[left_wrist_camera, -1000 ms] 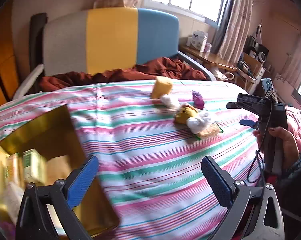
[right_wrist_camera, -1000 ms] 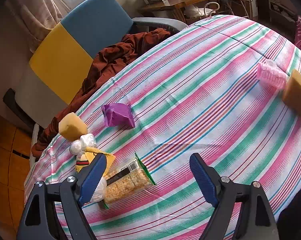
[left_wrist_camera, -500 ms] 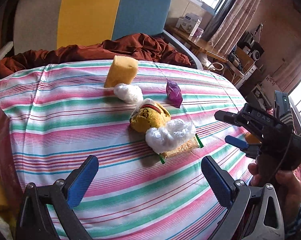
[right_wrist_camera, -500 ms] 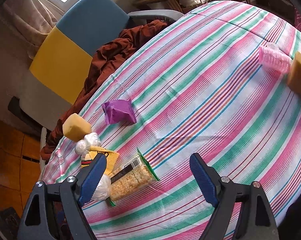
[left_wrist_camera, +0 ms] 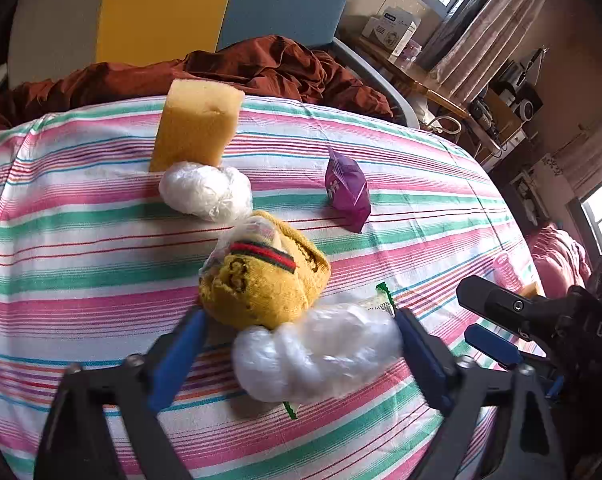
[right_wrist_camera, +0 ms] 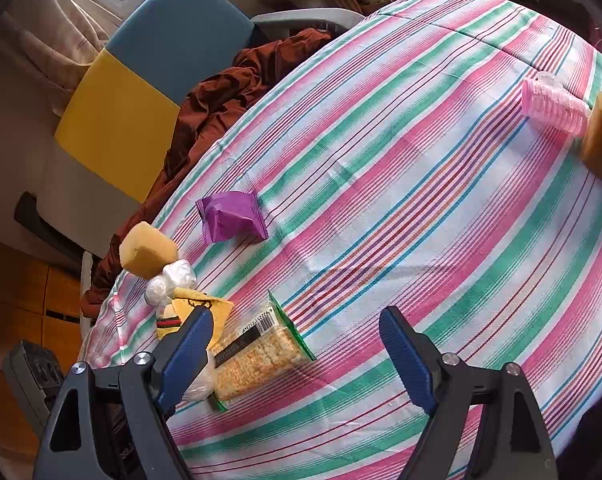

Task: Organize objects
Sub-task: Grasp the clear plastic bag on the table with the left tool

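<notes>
two sponges (left_wrist_camera: 195, 126), two plastic wads (left_wrist_camera: 315, 354), one sock (left_wrist_camera: 265, 280); both grippers' jaws spread wide

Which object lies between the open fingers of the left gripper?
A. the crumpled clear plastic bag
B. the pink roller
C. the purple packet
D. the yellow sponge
A: in the left wrist view the left gripper stands open around the crumpled clear plastic bag, with nothing gripped.
</notes>
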{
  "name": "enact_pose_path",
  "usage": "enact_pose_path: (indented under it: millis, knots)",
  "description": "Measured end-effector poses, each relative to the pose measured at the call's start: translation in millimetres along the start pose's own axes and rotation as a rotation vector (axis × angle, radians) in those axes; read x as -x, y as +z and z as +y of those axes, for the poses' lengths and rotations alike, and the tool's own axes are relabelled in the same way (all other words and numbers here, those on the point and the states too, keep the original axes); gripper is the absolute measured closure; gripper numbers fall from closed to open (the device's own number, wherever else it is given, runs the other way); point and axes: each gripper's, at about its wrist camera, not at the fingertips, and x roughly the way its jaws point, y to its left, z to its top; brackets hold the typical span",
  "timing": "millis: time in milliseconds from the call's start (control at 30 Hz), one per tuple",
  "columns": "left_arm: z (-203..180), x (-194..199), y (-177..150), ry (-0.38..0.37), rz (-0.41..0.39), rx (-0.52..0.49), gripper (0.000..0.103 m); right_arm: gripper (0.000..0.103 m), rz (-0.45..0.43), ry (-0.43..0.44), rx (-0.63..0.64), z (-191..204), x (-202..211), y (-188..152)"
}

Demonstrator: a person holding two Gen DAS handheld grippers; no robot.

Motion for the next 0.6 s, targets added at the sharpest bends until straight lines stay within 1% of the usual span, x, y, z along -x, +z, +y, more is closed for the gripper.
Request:
enact_pose_path:
  millis: [33,67,100,233,333,467,600]
  knots:
    - [4,1,-3,0.006,0.006,0.001,0.034,0.016,0.003,0.002,0.001,0,-1,0]
    - [11,4,-7,0.004,0.006,0.007,0.035,0.016,0.008,0.0,0.008,2,-2,0]
    - [17,10,-13,-0.022,-0.001,0.008,0.036,0.016,0.013,-0.006,0.016,3,-4,-1]
    - [44,32,-40,-0.007,-0.017,0.007,0.037,0.016,0.034,-0.02,0.041,7,-9,-3]
    - [61,49,-66,0.052,-0.032,-0.019,0.037,0.016,0.048,-0.04,0.051,8,-13,-4]
    - [63,69,-100,0.142,-0.083,-0.128,0.037,0.016,0.056,-0.076,0.08,11,-17,-6]
    - [59,69,-114,0.177,-0.103,-0.194,0.039,0.016,0.057,-0.113,0.114,16,-21,-8]
